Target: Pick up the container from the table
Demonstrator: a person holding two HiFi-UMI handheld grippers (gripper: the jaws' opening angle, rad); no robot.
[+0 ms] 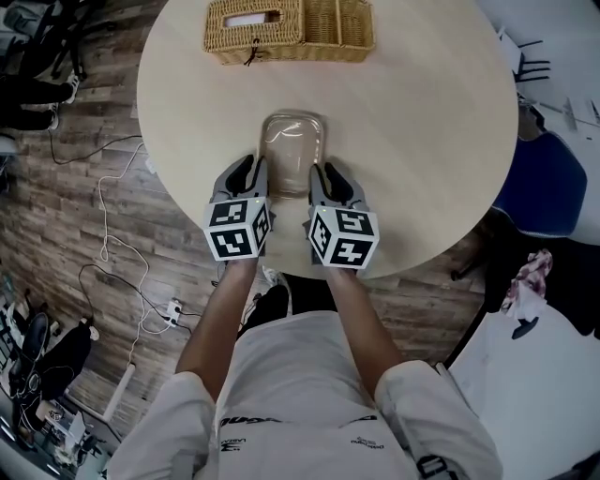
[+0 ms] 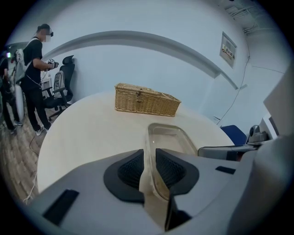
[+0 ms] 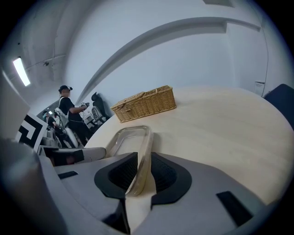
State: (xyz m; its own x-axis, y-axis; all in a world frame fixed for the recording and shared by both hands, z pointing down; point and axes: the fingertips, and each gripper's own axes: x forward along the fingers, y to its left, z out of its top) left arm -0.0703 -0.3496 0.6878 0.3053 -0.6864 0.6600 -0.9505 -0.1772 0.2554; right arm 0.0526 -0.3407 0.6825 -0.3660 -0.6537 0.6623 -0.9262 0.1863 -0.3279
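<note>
The container (image 1: pixel 292 141) is shown clear and colourless, the table (image 1: pixel 422 122) pale beige with faint wood grain, the wicker basket (image 1: pixel 289 28) honey-tan and woven, and the left gripper (image 1: pixel 251 173) and right gripper (image 1: pixel 328 173) grey with black textured pads (image 2: pixel 131 170) and cubes (image 1: pixel 239 228) patterned in black-and-white squares.

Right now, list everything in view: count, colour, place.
container: one, clear, on the table between the grippers
basket: one, tan wicker, table's far edge
table: one, pale wood, round
chair: one, blue, right of the table
cables: several, mostly white, floor at left
bystander: one, dark top, background
left gripper: grey, shut on the container's left wall
right gripper: grey, shut on its right wall
</note>
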